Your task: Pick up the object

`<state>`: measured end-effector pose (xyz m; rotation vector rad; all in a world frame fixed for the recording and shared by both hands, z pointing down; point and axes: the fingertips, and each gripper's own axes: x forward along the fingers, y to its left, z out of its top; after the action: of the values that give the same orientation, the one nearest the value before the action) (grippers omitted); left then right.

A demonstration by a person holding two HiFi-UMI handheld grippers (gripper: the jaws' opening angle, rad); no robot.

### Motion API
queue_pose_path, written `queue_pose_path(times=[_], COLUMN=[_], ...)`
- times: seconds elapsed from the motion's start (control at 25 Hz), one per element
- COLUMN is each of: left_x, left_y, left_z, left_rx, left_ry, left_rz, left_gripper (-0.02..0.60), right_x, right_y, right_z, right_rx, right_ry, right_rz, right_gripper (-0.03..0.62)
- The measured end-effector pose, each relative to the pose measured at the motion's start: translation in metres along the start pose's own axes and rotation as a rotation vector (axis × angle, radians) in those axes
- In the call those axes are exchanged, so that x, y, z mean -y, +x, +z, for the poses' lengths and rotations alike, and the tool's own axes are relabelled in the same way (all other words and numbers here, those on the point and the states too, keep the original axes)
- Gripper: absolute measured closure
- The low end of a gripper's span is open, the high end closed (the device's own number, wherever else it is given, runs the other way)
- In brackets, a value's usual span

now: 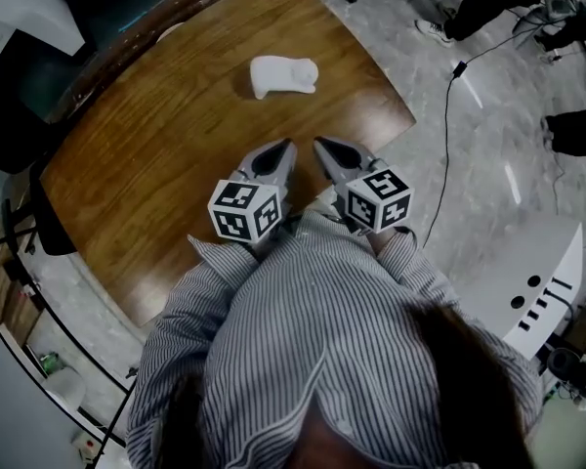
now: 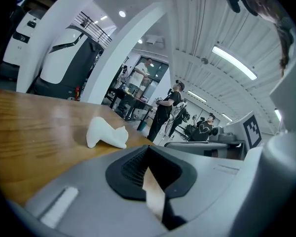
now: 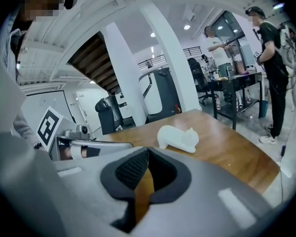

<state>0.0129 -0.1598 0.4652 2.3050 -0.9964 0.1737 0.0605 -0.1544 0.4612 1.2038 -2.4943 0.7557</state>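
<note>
A small white cat-shaped figure lies on the wooden table, toward its far side. The same figure shows ahead of the left gripper and ahead of the right gripper, well apart from both. My left gripper and right gripper are held side by side over the table's near edge, tips pointing toward the figure. Both are shut, jaws meeting at the tips with nothing between them.
A black cable runs across the grey floor right of the table. People stand by a dark desk in the background. A dark chair sits at the table's left edge. White machinery stands at the right.
</note>
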Motion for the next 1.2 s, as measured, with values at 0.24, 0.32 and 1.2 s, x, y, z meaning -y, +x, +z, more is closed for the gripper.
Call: queue_pose_path(times=[0.24, 0.32, 1.2], left_x=[-0.014, -0.020, -0.077], left_y=[0.017, 0.023, 0.078], left_z=[0.008, 0.006, -0.008], left_rx=[0.001, -0.011, -0.048], left_ry=[-0.001, -0.009, -0.174], left_rz=[0.027, 0.039, 0.109], left_gripper=[0.580, 0.580, 0.580], right_x=[0.025, 0.034, 0.128], right_y=[0.015, 0.021, 0.125], right_z=[0.006, 0.005, 0.020], right_rx=[-0.039, -0.058, -0.140], right_ry=[-0.010, -0.003, 0.123], right_rz=[-0.028, -0.033, -0.175], right_gripper=[0.572, 0.568, 0.352])
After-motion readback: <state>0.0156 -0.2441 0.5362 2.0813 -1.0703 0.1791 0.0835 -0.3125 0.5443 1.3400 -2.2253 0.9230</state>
